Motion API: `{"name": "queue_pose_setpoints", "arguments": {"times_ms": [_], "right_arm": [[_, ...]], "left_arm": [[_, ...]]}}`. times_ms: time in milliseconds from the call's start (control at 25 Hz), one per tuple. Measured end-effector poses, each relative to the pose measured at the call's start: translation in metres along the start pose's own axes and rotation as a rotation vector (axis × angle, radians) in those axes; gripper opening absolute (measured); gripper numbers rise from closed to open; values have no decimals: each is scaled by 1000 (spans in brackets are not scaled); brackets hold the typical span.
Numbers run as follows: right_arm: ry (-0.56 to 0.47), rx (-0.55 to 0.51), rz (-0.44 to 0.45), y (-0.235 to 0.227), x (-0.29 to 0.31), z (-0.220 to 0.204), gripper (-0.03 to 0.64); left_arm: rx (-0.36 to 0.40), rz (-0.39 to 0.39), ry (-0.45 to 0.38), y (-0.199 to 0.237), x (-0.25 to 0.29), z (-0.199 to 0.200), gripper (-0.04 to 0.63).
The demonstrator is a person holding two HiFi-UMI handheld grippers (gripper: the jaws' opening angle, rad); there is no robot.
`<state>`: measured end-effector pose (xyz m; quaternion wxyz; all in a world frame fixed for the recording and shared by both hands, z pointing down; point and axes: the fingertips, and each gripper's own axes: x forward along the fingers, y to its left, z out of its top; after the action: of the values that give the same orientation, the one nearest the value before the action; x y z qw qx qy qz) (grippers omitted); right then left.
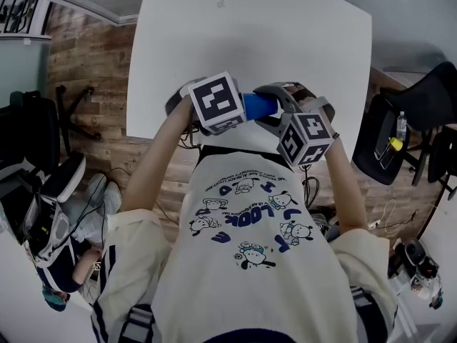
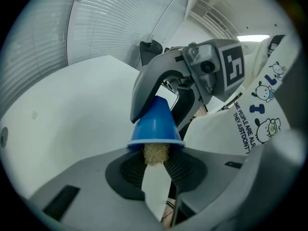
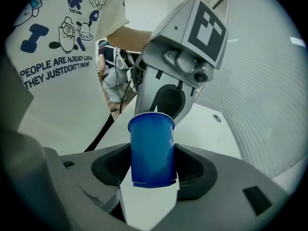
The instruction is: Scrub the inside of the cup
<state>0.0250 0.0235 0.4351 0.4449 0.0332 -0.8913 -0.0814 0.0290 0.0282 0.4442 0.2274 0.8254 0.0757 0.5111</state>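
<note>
A white bench (image 1: 285,48) fills the far part of the head view. At its near edge a person in a printed white shirt (image 1: 250,263) is seen from above. Both grippers are held up in front of the chest, over that near edge.

The left gripper (image 1: 239,113) is at the left and the right gripper (image 1: 282,109) at the right, their ends turned toward each other. A blue cup (image 1: 258,106) is seen lying sideways between them, clear of the bench.

Only in the right gripper view is the grasp on the cup (image 3: 152,148) shown. The fingers (image 3: 195,170) of the right gripper (image 3: 151,170) are closed on its lower wall, one on each side. Its base is toward the camera and its open rim is turned toward the left gripper (image 3: 178,61) beyond.

A tan sponge (image 2: 155,154) is shown in the left gripper view alone. It is pinched narrowly between the fingers (image 2: 127,170) of the left gripper (image 2: 155,160). Its far end is pushed into the mouth of the cup (image 2: 155,124), whose rim sits just beyond the fingertips. Behind the cup the right gripper (image 2: 192,76) is seen.
</note>
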Motion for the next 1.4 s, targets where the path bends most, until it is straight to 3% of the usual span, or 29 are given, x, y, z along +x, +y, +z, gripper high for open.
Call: {"name": "queue_pose_setpoints", "arguments": {"times_ms": [360, 680, 1040, 1400], "right_arm": [[21, -1, 7, 2, -2, -3, 264], [25, 17, 15, -1, -1, -4, 264], [-17, 148, 58, -5, -2, -2, 264], [-61, 247, 73, -10, -4, 1, 264]], "left_arm": [[-46, -60, -7, -3, 3, 2, 133], [-53, -57, -20, 1, 2, 3, 132], [21, 37, -22, 7, -2, 6, 132], [187, 179, 44, 9, -7, 6, 132]]}}
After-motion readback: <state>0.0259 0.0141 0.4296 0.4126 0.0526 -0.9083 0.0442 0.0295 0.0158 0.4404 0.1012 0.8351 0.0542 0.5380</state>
